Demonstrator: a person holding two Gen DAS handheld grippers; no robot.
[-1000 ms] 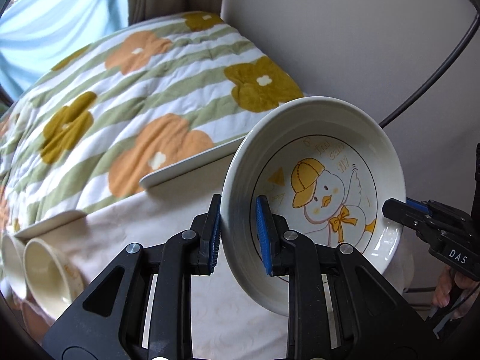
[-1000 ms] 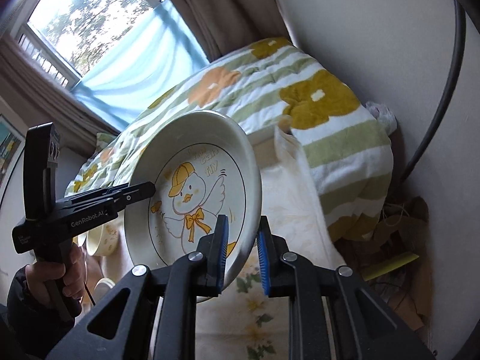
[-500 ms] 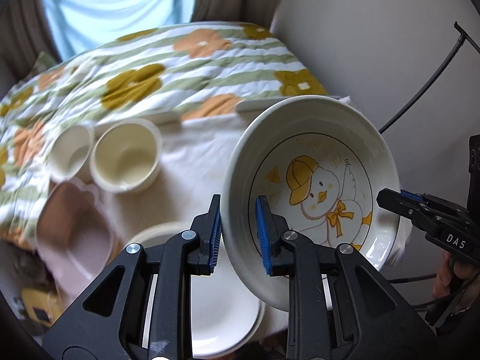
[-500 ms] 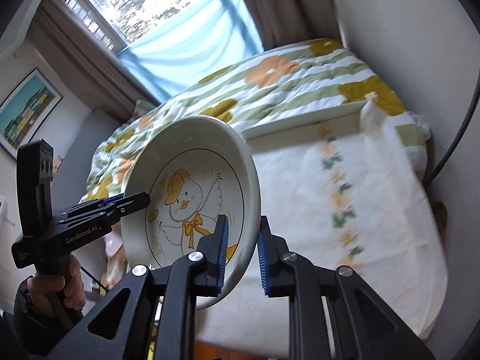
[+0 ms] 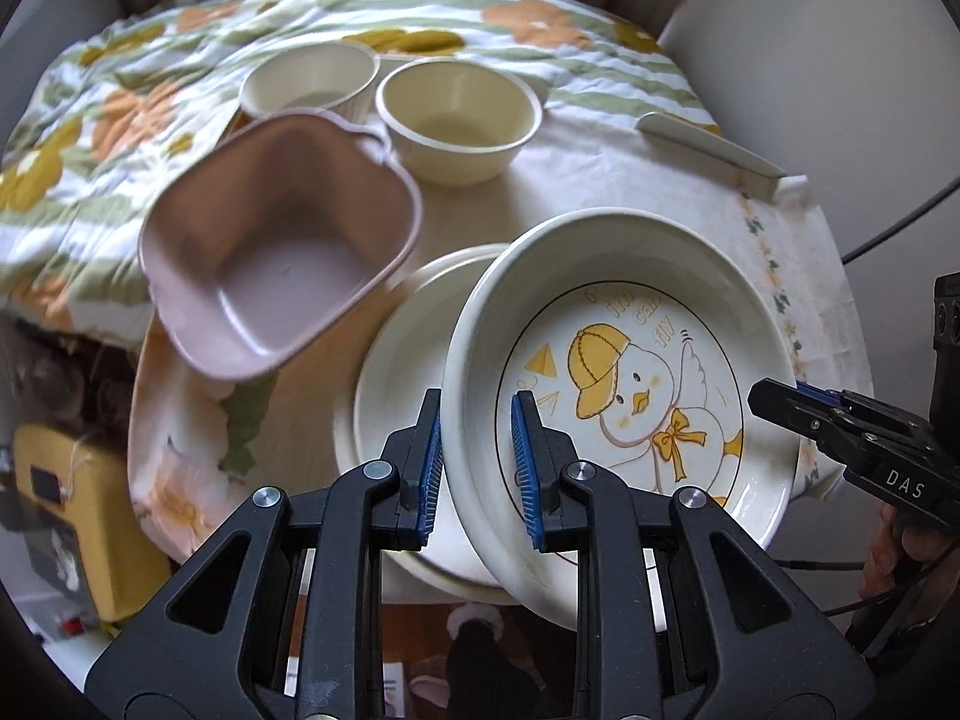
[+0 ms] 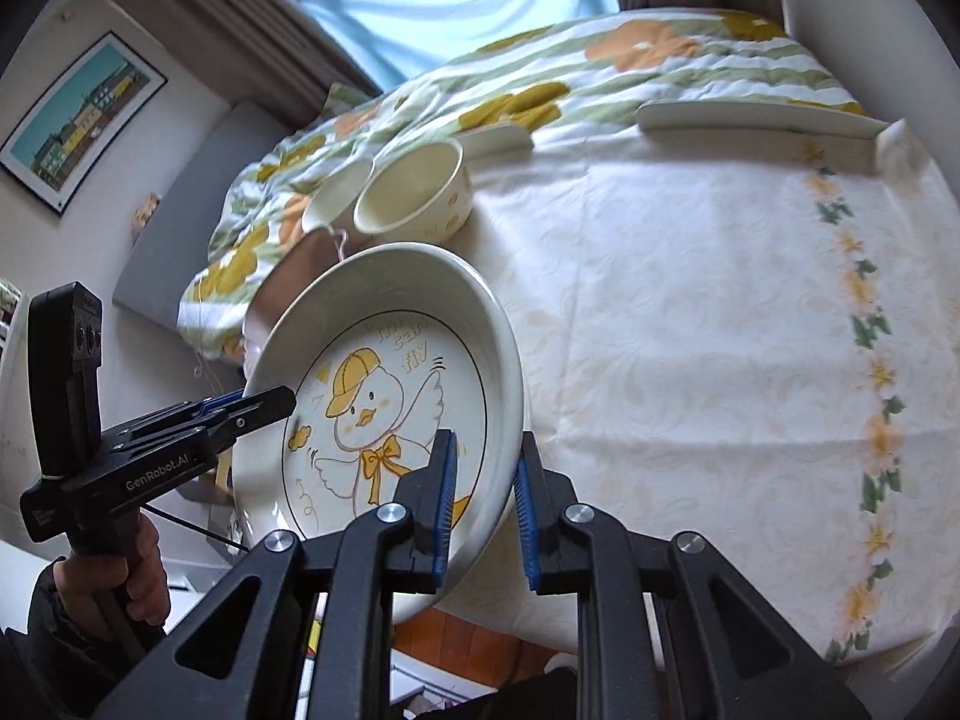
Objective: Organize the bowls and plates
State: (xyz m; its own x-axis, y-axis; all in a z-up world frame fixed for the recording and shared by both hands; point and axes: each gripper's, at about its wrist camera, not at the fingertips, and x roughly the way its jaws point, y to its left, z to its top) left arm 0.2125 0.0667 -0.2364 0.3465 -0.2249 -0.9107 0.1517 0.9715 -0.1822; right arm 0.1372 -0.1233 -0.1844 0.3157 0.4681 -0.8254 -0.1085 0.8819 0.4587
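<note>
1. Both the left tongs (image 5: pixel 477 468) and the right tongs (image 6: pixel 485 501) pinch opposite rims of the duck plate (image 5: pixel 624 396), tilted above the plain plate (image 5: pixel 408 360) near the desk's (image 6: pixel 690 312) front edge.
2. Level it first, lower centred onto that plate, then let go both together.
</note>
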